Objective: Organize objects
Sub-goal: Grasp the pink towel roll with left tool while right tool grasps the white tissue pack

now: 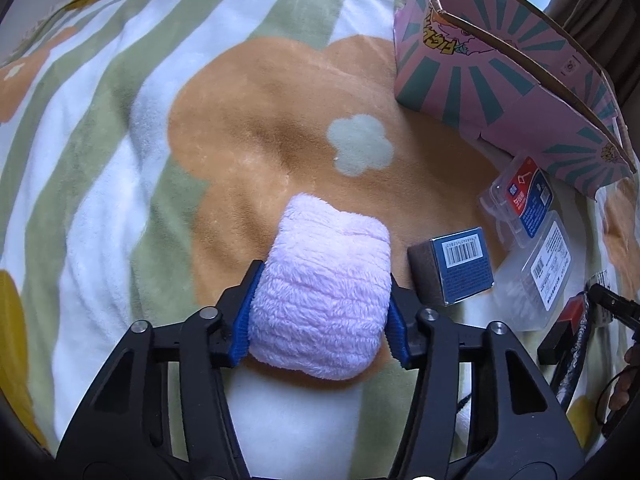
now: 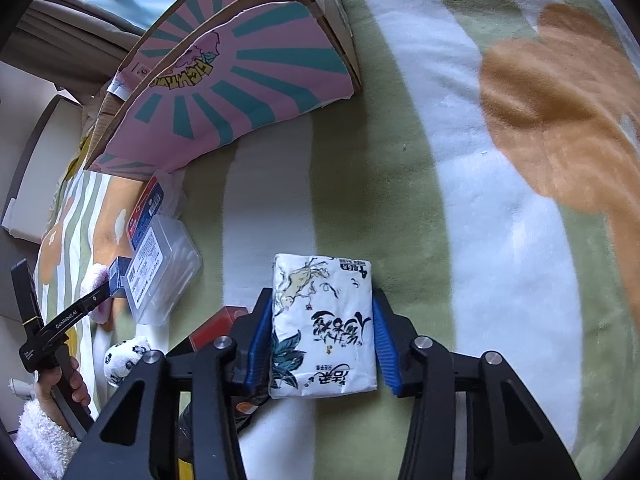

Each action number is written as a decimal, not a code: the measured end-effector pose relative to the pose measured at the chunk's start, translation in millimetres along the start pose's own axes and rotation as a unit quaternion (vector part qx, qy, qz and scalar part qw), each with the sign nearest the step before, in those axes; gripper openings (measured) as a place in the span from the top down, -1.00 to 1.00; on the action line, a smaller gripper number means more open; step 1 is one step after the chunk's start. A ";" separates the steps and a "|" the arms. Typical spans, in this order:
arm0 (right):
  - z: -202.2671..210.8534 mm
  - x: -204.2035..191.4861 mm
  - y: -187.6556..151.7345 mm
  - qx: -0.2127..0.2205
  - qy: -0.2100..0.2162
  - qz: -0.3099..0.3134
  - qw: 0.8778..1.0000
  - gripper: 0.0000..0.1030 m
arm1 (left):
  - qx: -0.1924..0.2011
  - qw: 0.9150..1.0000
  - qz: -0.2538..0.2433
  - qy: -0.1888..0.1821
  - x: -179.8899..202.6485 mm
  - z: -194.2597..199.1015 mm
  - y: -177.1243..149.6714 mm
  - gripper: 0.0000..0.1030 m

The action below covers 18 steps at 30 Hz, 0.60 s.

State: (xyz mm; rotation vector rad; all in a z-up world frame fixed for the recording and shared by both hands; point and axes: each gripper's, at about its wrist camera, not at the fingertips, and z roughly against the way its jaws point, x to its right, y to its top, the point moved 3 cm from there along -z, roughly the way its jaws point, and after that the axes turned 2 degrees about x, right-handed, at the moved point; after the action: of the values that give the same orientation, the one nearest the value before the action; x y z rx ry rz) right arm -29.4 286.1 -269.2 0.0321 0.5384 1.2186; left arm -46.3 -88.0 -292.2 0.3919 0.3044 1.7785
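— So, what have your claws got?

— My left claw (image 1: 320, 312) is clamped on a rolled pink fluffy towel (image 1: 324, 292), blue pads pressed into both its sides, the roll resting on the striped flower-print blanket (image 1: 120, 140). My right claw (image 2: 320, 344) has a white tissue pack (image 2: 323, 324) between its pads; the left pad touches it, but on the right I cannot tell whether the pad meets the wrapper.

— And the other things?

— Just right of the towel stands a small blue box (image 1: 460, 266) with a barcode. Beyond it lie a clear plastic case (image 1: 536, 276) with a white label and a second clear case (image 1: 520, 196) with a red and blue label, touching each other. An open pink and teal cardboard box (image 1: 500, 80) sits on the blanket behind them, near the second case. From the right wrist view, a small black-and-white plush (image 2: 124, 356) lies at the lower left, beside a hand (image 2: 60, 384) in a white fleecy sleeve gripping the left handle.
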 end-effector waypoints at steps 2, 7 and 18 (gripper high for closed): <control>0.5 -0.9 -0.2 0.002 -0.003 0.003 1.000 0.18 | 0.003 1.000 0.003 -0.006 -2.1 1.8 0.1 0.07; 3.6 -3.4 -1.6 0.004 -0.008 0.003 1.000 0.21 | 0.006 1.000 -0.002 -0.009 0.1 7.4 1.1 0.11; 38.4 -34.1 9.5 0.025 -0.031 0.028 0.999 0.21 | 0.028 0.999 -0.015 -0.028 12.9 59.6 22.6 0.11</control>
State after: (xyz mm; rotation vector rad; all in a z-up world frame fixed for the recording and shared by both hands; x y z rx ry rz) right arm -30.1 269.0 -219.9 0.1281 0.5168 1.2551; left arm -44.0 -81.0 -227.6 0.4746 0.3189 1.7284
